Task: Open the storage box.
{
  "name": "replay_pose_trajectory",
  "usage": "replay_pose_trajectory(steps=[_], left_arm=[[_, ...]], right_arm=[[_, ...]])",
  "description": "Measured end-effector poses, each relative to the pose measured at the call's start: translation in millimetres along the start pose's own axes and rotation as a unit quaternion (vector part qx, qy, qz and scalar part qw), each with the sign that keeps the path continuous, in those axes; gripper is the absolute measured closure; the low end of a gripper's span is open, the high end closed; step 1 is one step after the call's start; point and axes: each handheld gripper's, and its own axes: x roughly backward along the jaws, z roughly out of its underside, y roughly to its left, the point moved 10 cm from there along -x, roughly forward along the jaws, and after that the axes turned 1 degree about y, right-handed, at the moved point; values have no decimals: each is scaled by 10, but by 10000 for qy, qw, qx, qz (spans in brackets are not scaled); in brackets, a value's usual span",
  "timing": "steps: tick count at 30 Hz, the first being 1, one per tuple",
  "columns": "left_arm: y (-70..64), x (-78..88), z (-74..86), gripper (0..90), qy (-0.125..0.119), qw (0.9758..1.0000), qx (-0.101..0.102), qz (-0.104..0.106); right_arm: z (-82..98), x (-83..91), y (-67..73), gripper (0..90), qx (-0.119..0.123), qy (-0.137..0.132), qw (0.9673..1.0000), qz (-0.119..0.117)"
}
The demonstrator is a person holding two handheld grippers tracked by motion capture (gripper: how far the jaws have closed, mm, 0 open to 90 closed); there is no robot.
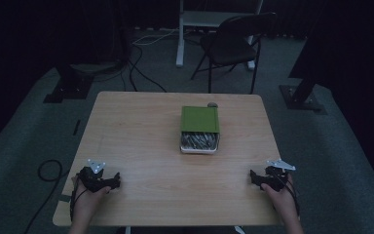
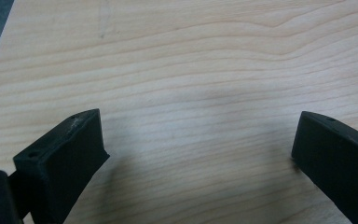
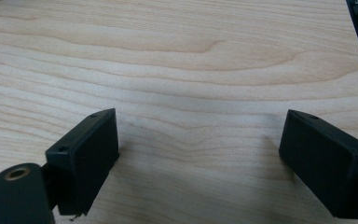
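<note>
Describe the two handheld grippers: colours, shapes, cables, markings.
Both the left gripper and right gripper are matt black, each topped by a grey three-cornered plate and trailing a thin black cable. Their jaws are blocky, flat-faced, with small screw holes.

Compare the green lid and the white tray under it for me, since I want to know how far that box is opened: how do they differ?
The green lid is flat, plain and matte; the white tray is a pale rim around a heap of greyish, shiny pieces. The lid covers the far part of the box, while the tray's near part lies uncovered toward the person. Both share the same width and line up squarely mid-table, away from both grippers.
</note>
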Motion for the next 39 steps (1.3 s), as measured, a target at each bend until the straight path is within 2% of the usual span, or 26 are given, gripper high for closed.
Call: replay_pose_trajectory(steps=[12,17,23,32,39], left_arm=[[-249,-33,-84,32,-68,9988,-487,61],[-336,-45,-145,32,-147,9970,-759,6],[-506,-34,-265,32,-363,9952,-890,173],[-753,-42,-393,31,-470,9903,-1264,342],[-917,-31,-510,31,-608,9862,-1478,424]], right_arm=[[0,0,0,114,-1,0,10000,0],[0,0,0,114,0,-1,10000,-1],[0,0,0,114,0,0,10000,0],[0,0,0,114,1,-1,10000,0],[0,0,0,114,-1,-1,10000,0]])
